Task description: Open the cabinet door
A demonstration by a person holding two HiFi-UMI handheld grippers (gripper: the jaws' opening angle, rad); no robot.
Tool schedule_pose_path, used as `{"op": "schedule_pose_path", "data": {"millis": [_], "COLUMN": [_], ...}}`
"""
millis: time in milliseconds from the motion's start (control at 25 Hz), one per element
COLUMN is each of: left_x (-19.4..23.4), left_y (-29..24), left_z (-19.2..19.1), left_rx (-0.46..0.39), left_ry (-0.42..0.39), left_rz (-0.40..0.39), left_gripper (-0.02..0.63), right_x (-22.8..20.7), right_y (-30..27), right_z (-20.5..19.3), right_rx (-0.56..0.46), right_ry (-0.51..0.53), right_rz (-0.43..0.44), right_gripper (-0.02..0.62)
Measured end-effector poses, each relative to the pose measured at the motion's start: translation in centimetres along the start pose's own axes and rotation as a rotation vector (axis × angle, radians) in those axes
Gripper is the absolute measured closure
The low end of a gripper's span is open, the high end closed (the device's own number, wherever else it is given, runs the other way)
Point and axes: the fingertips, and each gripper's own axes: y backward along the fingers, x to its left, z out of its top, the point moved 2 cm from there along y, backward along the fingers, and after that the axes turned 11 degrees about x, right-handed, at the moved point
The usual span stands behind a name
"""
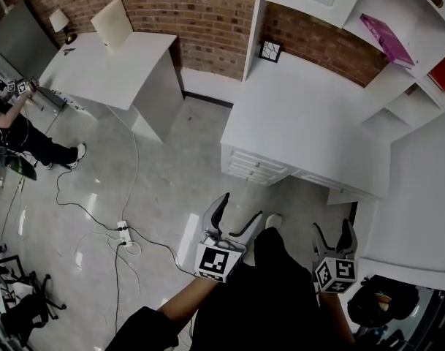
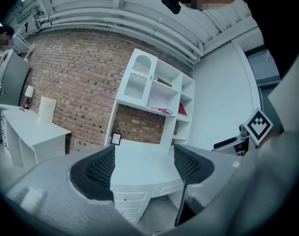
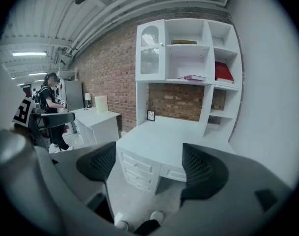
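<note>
Left gripper (image 1: 240, 209) and right gripper (image 1: 332, 229) both have jaws wide apart and empty. The white counter (image 1: 302, 115) lies between them and the hutch, whose arched glass cabinet door (image 3: 150, 49) sits shut at upper left. A framed picture (image 1: 270, 50) stands below it, and a power strip (image 1: 123, 232) lies on the floor.

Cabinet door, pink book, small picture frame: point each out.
cabinet door (image 3: 150, 50), right gripper view, on its arched glass panel.
pink book (image 1: 386, 39), head view, middle of its cover.
picture frame (image 1: 270, 50), head view, centre of the framed picture.
</note>
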Motion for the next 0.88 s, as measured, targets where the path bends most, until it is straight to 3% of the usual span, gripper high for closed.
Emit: {"op": "schedule_pose_path", "data": {"millis": [280,520,880], "left_x": [0.2,0.1,-0.8], "left_y": [-1.1,-3.7,-12.4], "left_z": [-0.8,0.4,4.0], "left_rx": [0.026,0.028,0.038], "left_ry": [0.002,-0.017,-0.062], "left_rz": [0.024,0.039,0.012], "left_gripper": [0.249,0.249,0.249], "right_x": [-0.5,-2.6,-8.7], "right_y": [-1.7,-4.2,-8.9], "right_z": [-0.8,2.2,4.9], "right_rx": [0.005,-0.062,-0.068], "right_ry": [-0.022,-0.050,-0.101], "right_rz": [0.029,0.035,0.018], "right_gripper": [0.190,0.190,0.190]}}
